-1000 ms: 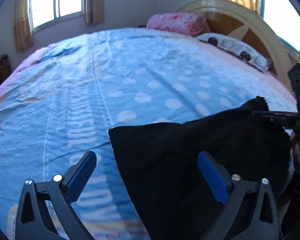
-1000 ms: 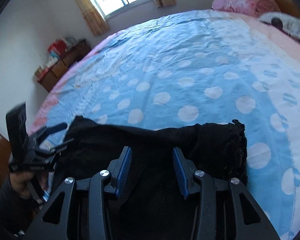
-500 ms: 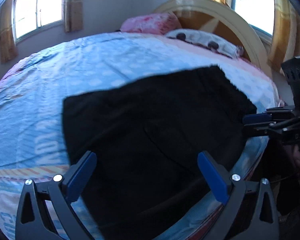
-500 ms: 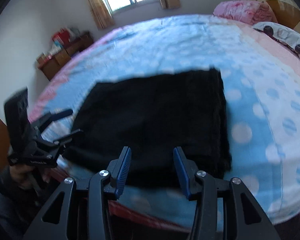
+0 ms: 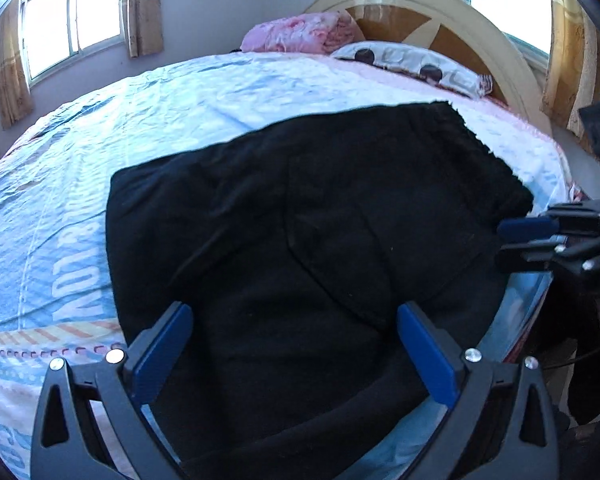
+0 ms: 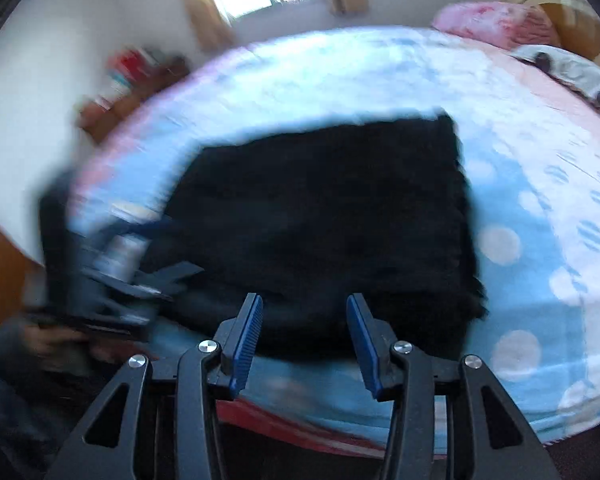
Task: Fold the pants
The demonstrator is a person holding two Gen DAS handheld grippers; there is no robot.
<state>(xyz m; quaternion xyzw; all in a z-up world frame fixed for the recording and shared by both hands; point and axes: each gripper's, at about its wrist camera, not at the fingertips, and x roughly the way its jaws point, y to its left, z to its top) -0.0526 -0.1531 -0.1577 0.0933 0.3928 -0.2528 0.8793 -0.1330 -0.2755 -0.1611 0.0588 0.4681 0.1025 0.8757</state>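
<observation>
Your black pants [image 5: 308,240] lie spread flat on the blue polka-dot bedspread [image 5: 100,152], close to the near edge of the bed, with one part trailing toward that edge between the left gripper's blue pads. In the right wrist view they read as a dark, roughly square block (that frame is smeared, so folds don't show)

Your left gripper [image 5: 294,356] hangs over the near part of the pants with its jaws spread wide, nothing pinched between them. Your right gripper [image 6: 305,344] sits at a narrower gap, pads apart and empty, poised just off the near edge of the pants; from the left wrist view it shows at the right side of the fabric, level with the frayed waistband end, fingers apart

A pink pillow [image 5: 300,34] and a white spotted pillow [image 5: 412,66] rest against the curved wooden headboard [image 5: 440,12] at the far end. A curtained window [image 5: 72,20] is on the far wall
</observation>
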